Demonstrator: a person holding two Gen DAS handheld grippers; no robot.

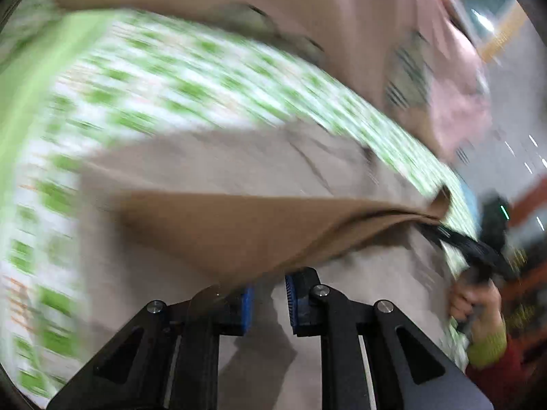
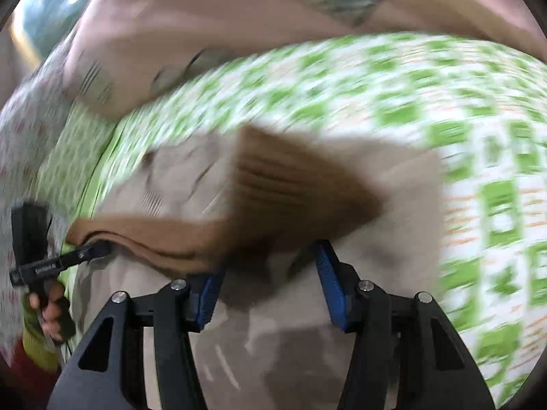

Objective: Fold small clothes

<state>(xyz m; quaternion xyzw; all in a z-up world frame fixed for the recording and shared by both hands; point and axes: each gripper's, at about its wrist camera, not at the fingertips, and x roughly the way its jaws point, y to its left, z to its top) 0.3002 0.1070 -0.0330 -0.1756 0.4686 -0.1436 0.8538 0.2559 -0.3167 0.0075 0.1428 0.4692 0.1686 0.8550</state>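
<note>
1. On the green-and-white checked cover (image 1: 171, 78) lies a small beige garment (image 1: 205, 164), spread flat just in front of both claws.
2. Over the beige garment hangs a brown fold (image 1: 239, 229) of cloth. It stretches from one claw to the other and is raised a little above the flat part.
3. The left claw (image 1: 270, 302) stands with its blue pads (image 1: 248, 311) only slightly apart. The beige cloth shows through the narrow gap and nothing is pressed between the pads. The lower corner of the brown fold comes down to the tip of its left finger; whether it touches I cannot tell, because the picture is blurred.
4. The right claw (image 2: 270, 266) is spread wide. The brown fold passes in front of its left pad, but the pads do not squeeze it.
5. From the left wrist view, the right claw's tip is at the far right corner of the brown fold, and the right hand (image 1: 471, 304) that holds it wears a green cuff (image 1: 487, 345) over a red sleeve.
6. Beyond the beige garment, at the far side of the cover, a heap of pinkish clothes (image 1: 342, 17) lies, well apart from both claws.
</note>
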